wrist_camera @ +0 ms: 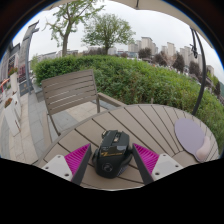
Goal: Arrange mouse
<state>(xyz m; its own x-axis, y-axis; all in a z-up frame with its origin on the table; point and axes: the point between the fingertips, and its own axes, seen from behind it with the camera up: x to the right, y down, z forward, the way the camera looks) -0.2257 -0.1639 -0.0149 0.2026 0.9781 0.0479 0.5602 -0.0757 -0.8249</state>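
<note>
Risk first: the mouse (113,152) looks pinched between the pink pads (147,158) of the hand-held gripper (112,160), and a smooth rounded shell like that could squirt out if the grip slackens or twists. A drop onto the slatted desk (150,122) might send it skidding toward the edge. Right now the hand-held gripper is clenched on the mouse, just above the desk, with the grey mat (191,133) ahead to the right.
</note>
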